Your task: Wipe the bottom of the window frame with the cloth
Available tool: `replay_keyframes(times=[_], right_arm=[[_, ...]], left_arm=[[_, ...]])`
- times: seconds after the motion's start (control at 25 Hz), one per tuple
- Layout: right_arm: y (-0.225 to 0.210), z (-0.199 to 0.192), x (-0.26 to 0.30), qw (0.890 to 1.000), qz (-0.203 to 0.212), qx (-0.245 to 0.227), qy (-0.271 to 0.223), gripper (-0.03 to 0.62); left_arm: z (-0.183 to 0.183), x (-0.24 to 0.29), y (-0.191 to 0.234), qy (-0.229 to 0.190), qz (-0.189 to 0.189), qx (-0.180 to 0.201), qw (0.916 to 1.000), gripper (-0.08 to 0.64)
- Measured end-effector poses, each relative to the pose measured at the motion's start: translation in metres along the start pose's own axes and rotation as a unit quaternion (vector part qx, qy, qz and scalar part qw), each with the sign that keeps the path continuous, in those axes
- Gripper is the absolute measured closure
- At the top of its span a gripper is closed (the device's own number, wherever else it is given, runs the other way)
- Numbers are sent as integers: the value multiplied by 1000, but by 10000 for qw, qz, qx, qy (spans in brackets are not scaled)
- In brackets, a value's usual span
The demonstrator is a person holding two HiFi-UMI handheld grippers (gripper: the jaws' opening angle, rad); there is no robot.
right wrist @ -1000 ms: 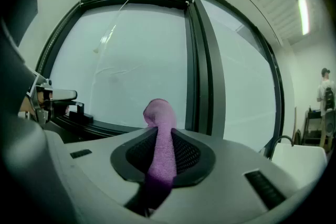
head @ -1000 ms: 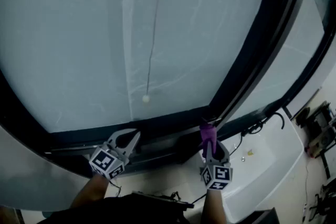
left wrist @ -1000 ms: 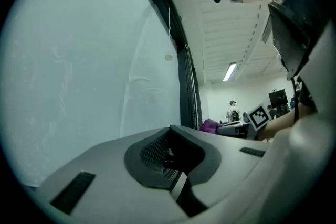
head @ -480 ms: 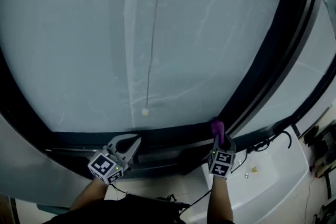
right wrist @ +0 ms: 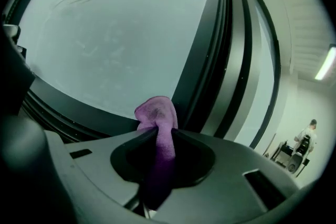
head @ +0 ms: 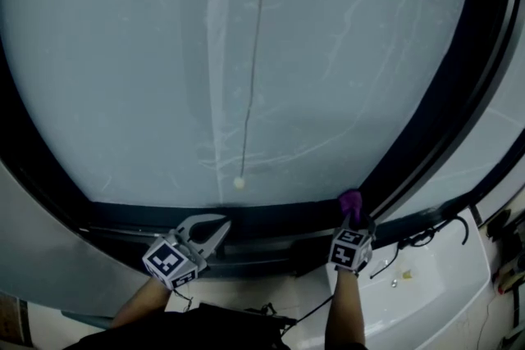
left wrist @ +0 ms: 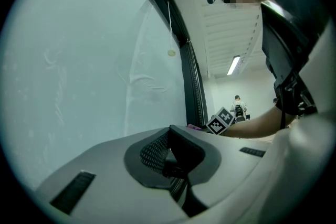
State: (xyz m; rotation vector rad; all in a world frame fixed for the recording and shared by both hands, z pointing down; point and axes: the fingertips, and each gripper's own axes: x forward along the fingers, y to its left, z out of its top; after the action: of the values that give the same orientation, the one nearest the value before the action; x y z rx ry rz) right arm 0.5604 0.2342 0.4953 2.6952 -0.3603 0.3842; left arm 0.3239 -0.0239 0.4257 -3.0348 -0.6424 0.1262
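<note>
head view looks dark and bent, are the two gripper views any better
Head view: dim, the frame almost black and bowed by the lens. Left gripper view: heavy fisheye, dark corners, bright ceiling lamp. Right gripper view: same fisheye, cloth sharp and evenly lit.

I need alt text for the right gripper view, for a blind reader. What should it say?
The right gripper is shut on a purple cloth, whose bunched end sticks out toward the dark bottom of the window frame. Pale glass fills the view above it.
</note>
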Motion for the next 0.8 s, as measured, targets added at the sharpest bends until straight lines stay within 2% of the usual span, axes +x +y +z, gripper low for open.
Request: replay_keyframes(times=[0.2, 0.32, 0.64, 0.8], right_arm=[[9, 1, 0, 9988, 366, -273, 173, 517], [20, 0, -5, 9969, 665, -344, 239, 517], [54, 5, -23, 9897, 1293, -591, 165, 517], [62, 6, -27, 9868, 1465, -665, 176, 517]], left_arm=[[-4, -2, 0, 37, 3, -178, 9998, 558], [-2, -3, 1, -94, 60, -290, 9995, 558], [-3, -3, 4, -192, 196, -486, 9984, 558], [-2, -3, 5, -201, 263, -516, 9981, 558]])
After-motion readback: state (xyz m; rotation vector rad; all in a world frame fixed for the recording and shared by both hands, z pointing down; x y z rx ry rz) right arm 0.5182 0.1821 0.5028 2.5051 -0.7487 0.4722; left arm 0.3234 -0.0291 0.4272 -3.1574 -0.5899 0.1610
